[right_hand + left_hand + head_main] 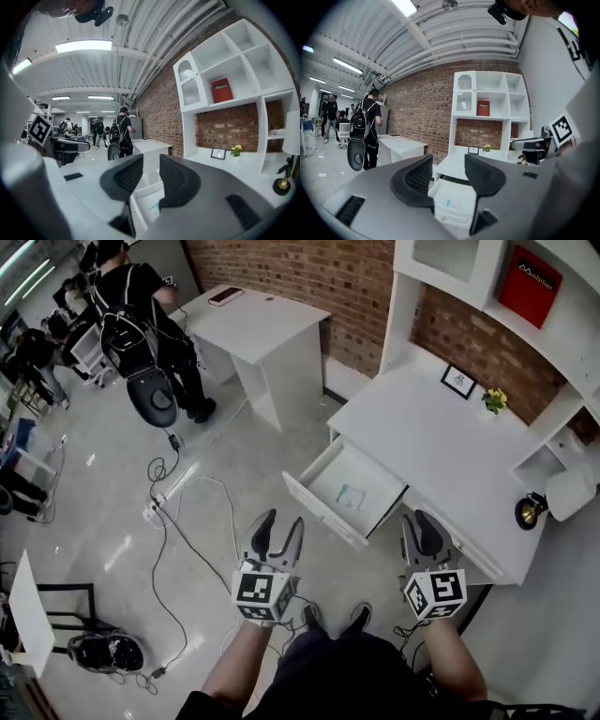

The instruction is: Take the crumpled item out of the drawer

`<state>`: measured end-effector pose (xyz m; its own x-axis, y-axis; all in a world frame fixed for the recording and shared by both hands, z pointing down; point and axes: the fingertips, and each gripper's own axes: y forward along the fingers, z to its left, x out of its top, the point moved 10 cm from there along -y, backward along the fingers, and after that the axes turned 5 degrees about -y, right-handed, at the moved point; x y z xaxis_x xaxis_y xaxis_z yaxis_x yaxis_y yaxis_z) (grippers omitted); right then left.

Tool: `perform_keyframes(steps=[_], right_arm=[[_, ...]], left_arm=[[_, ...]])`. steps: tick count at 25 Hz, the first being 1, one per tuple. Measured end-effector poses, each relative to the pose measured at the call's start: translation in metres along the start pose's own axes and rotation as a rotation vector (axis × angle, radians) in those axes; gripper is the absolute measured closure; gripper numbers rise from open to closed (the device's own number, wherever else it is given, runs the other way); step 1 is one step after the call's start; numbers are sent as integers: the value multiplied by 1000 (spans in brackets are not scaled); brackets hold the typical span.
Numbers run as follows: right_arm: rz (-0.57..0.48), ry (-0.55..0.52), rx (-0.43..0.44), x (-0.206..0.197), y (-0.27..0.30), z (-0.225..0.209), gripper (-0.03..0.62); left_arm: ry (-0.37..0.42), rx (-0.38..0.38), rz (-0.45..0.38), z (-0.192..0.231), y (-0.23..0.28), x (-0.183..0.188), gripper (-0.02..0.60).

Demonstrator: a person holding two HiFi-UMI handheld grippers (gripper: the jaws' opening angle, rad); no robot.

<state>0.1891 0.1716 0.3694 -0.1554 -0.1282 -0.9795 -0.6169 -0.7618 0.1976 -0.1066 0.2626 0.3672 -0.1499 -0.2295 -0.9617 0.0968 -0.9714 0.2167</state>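
The white desk's drawer (323, 505) stands pulled out. A small pale blue-white crumpled item (351, 496) lies on its floor. My left gripper (279, 523) hovers over the floor just in front of the drawer's left corner, open and empty. My right gripper (424, 523) hangs by the desk's front edge, right of the drawer, also open and empty. In the left gripper view, the left gripper (449, 169) frames the drawer (461, 216) and the crumpled item (449, 203) beyond its jaws. In the right gripper view, the right gripper (151, 174) looks past the drawer (140, 191), with the crumpled item (153, 210) partly hidden.
The desk top (422, 442) carries a small framed picture (458, 381), yellow flowers (494, 400) and a lamp (562, 495); shelves with a red book (530, 285) rise behind. A second white table (258, 320) stands at the brick wall. Cables (173, 521) trail over the floor; people (141, 296) stand far left.
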Motion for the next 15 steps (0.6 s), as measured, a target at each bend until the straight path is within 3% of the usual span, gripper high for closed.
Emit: perform_keyframes(steps=[15], right_arm=[[24, -32, -34, 11, 8, 61, 477]], left_arm=[[-36, -38, 7, 55, -29, -6, 374]])
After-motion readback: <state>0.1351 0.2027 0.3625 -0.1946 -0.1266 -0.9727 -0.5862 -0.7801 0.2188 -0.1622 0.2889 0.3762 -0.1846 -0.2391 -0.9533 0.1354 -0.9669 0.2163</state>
